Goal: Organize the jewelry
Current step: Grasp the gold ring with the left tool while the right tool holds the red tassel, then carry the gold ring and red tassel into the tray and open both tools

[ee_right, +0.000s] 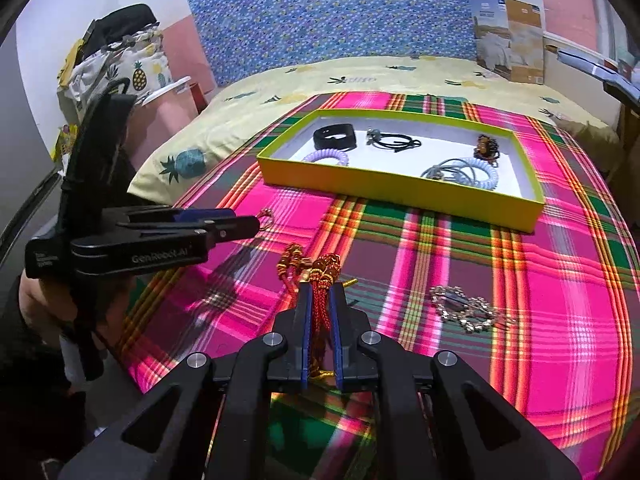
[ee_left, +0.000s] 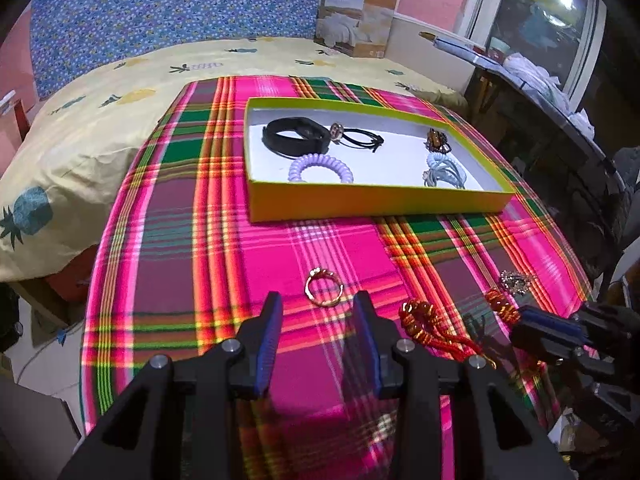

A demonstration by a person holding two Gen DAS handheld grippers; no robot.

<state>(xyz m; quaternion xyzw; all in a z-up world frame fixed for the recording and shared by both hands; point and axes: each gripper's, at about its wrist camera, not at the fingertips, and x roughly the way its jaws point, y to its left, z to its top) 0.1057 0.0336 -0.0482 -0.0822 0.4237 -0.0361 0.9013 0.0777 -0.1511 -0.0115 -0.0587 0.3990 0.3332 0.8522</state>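
Note:
My left gripper [ee_left: 318, 304] is open just above the plaid cloth, its fingers either side of a gold ring [ee_left: 323, 289] that lies just ahead of the tips. It shows from the side in the right wrist view [ee_right: 240, 222], next to the ring [ee_right: 267, 216]. My right gripper [ee_right: 320, 290] is shut on a red and gold braided cord bracelet [ee_right: 320, 276], also visible in the left wrist view [ee_left: 424, 320] with the gripper [ee_left: 520, 322]. A rhinestone brooch [ee_right: 464, 308] lies to the right on the cloth [ee_left: 516, 280].
A yellow-green box [ee_left: 376, 200] with a white floor stands further back [ee_right: 400, 196]. It holds a black band [ee_left: 296, 136], a black cord [ee_left: 360, 138], a lilac coil tie [ee_left: 320, 166], pale blue ties [ee_left: 444, 172] and a brown beaded piece [ee_left: 436, 140]. A bed lies beyond.

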